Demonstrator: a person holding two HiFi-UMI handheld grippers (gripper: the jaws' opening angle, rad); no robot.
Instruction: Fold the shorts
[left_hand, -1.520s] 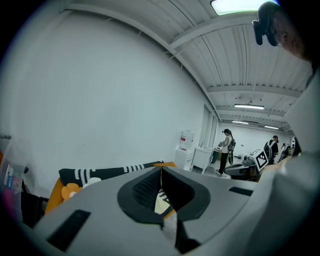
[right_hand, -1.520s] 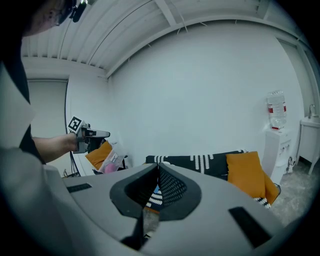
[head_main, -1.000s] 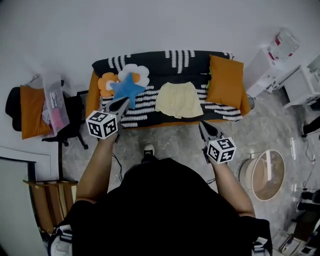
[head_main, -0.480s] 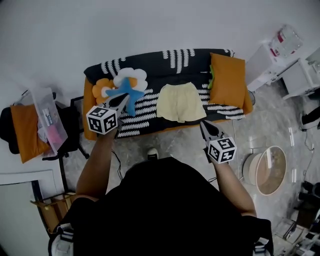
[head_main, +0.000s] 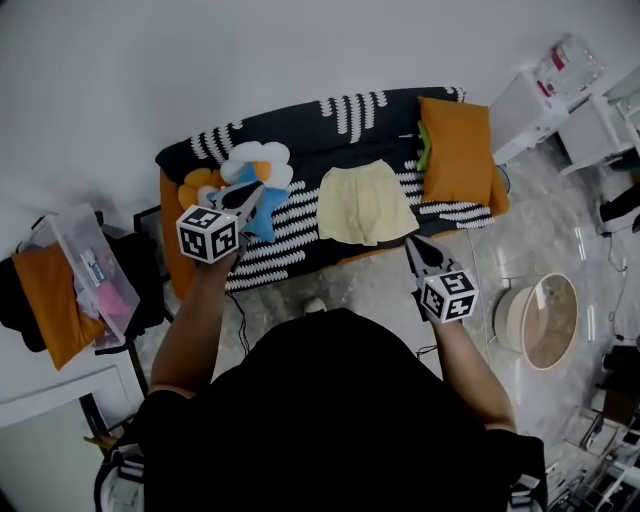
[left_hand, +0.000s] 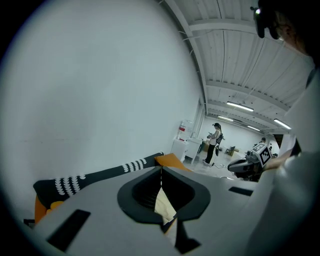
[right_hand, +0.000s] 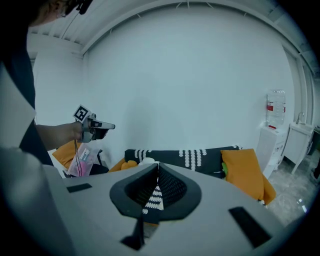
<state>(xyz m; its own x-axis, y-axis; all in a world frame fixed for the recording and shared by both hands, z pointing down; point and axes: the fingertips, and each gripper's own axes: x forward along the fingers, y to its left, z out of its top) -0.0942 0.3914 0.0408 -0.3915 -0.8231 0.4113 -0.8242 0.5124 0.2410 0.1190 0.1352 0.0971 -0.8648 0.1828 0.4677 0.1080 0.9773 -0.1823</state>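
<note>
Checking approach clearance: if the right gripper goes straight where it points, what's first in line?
Probably the sofa's striped cover, which shows past the shut right gripper, close to the yellow shorts; depth unclear.

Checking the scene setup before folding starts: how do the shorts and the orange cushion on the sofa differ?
The shorts are pale yellow; the cushion is orange. The shorts lie spread flat mid-seat; the cushion stands propped at the sofa's right end. Both rest on the sofa.
</note>
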